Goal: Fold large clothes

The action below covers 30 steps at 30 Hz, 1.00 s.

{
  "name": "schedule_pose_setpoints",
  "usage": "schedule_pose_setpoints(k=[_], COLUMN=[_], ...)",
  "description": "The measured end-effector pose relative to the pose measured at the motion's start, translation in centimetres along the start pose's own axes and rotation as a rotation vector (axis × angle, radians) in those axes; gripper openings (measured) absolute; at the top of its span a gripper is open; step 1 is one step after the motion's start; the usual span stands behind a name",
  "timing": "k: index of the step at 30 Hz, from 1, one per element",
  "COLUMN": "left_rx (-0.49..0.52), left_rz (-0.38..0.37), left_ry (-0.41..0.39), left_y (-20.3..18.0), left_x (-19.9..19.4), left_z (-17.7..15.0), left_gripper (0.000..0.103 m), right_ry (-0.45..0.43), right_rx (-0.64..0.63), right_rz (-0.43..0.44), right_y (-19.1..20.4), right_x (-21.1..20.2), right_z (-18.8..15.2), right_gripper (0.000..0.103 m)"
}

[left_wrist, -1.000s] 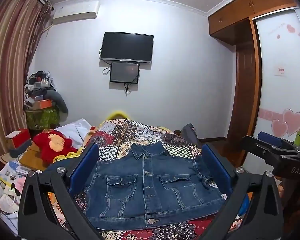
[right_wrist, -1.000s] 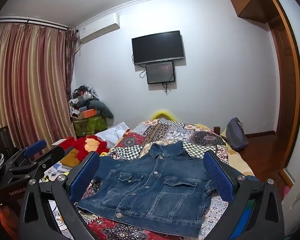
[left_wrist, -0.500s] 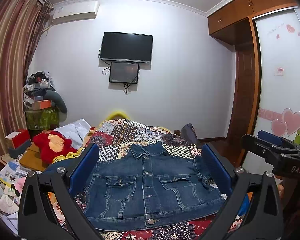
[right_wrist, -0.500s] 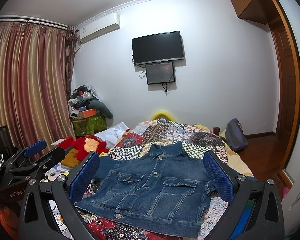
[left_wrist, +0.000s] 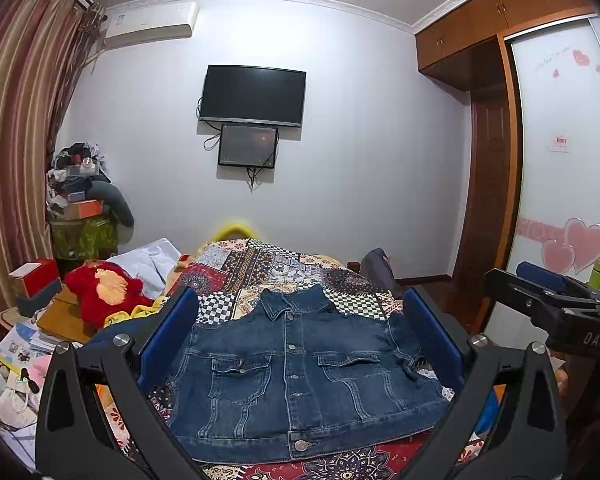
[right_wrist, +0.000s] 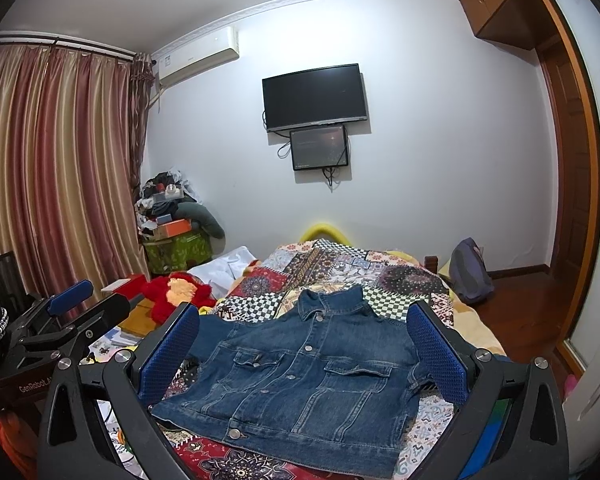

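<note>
Both wrist views face the bed point(left_wrist: 260, 264) side by side.

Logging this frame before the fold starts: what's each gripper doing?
Left gripper: open, holding nothing, above the blue denim jacket.
Right gripper: open, holding nothing.

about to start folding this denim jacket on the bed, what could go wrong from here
1. The denim jacket looks stiff, with buttons and pocket flaps, so a pinch at one layer may slip or drag the whole thing.
2. Its sleeves seem tucked or bunched at the sides, so folds could come out uneven.
3. The left tool and right tool are open and close together, so they might bump; the patchwork bedspread could get pinched too.
</note>
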<state>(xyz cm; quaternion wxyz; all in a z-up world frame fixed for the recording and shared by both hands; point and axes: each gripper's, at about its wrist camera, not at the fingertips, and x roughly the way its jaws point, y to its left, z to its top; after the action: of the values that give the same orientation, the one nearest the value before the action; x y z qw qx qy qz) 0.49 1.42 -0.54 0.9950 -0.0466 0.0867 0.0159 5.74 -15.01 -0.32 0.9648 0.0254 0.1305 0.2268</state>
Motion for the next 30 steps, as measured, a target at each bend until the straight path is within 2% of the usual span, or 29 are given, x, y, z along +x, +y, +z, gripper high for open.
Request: schedule_pose_setpoints(k=[30], left_rx=[-0.005], left_rz=[-0.004], left_ry=[-0.005], left_y=[0.21], left_x=[0.19], left_z=[0.02], left_gripper=[0.103], right_ry=[-0.005], right_rx=[-0.002], right_rz=[-0.004], right_y=[-0.40], right_x=[-0.14], right_z=[0.47], right_gripper=[0.103])
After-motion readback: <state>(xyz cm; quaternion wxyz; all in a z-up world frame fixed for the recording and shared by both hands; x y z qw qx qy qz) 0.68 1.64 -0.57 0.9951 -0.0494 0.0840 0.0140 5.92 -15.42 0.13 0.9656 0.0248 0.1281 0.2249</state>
